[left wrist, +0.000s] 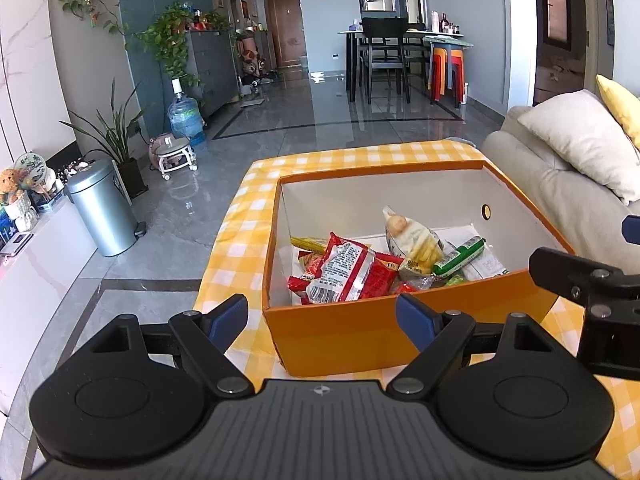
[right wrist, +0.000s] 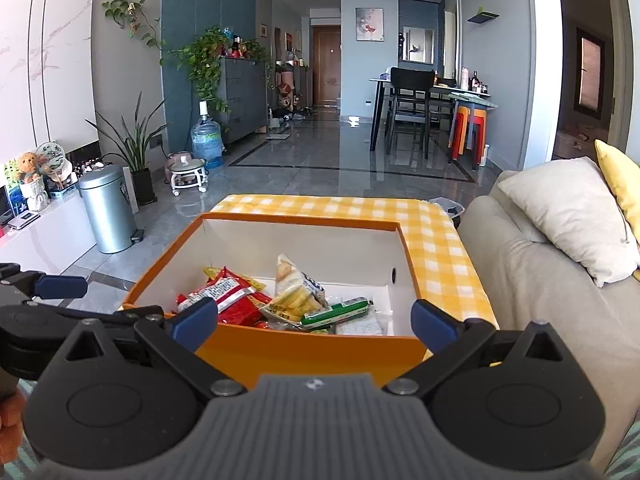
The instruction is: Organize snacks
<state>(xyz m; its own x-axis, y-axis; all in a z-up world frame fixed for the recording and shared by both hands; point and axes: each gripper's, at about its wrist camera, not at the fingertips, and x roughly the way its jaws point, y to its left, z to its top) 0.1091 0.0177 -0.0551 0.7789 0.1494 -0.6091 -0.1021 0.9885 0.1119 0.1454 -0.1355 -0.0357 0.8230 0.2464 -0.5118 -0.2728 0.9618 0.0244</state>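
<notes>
The snacks are all sitting inside the orange box (left wrist: pixel 400 320) on the yellow-checked desk (left wrist: pixel 248 216): a red packet (left wrist: pixel 348 272) is lying toward the box's left, a pale yellow pouch (left wrist: pixel 412 240) is leaning upright in the middle, and a green sausage stick (left wrist: pixel 460 258) is resting against it on the right, over some flatter white packets. Nothing edible is showing on the cloth outside the box, so the gathering is looking largely done; only tidying within the box seems left. The left gripper (left wrist: pixel 322 320) is hovering just before the near wall with its fingers spread wide and holding nothing, and the right gripper (right wrist: pixel 314 322) is doing likewise, fingers parted and empty.
</notes>
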